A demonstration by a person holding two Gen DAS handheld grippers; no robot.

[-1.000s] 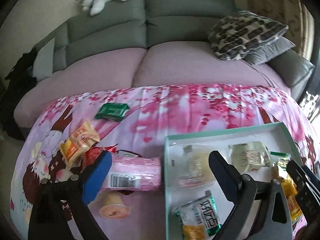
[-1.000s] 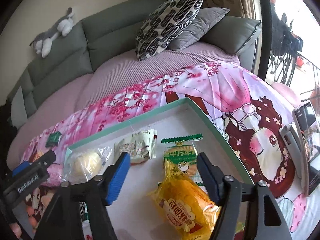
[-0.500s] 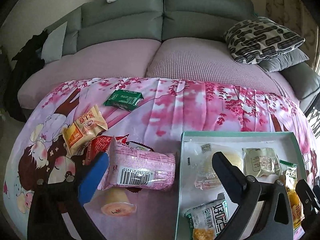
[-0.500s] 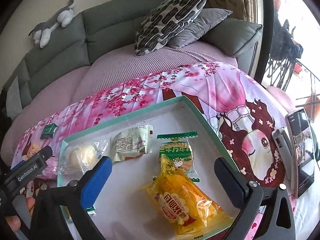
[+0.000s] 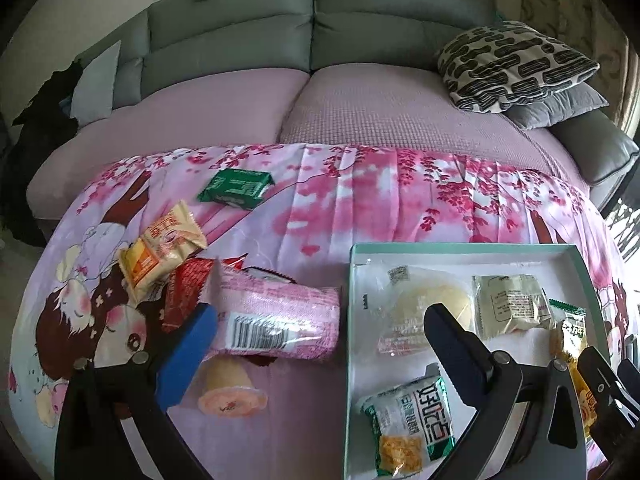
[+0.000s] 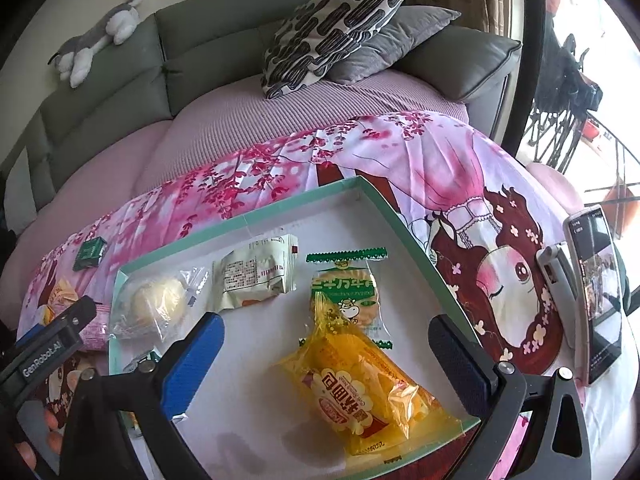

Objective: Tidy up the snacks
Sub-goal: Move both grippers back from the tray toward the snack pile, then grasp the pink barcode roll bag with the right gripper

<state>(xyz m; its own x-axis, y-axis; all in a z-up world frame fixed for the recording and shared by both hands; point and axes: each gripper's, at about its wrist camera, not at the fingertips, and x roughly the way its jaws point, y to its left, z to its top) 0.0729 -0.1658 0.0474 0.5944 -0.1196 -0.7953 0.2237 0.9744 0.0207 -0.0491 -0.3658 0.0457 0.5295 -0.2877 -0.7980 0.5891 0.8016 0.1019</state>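
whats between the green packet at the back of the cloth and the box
Only bare pink blossom cloth lies between the green packet and the box; no snack sits on that stretch. The left wrist view shows it best.

left gripper [image 6: 52,344] side: "GenRobot.AI" in white letters
pink packet [image 5: 276,322]: a barcode, digits too small to read
yellow bag [image 6: 360,392], green-and-white packet [image 5: 412,412], green packet [image 5: 236,190]: printing not legible
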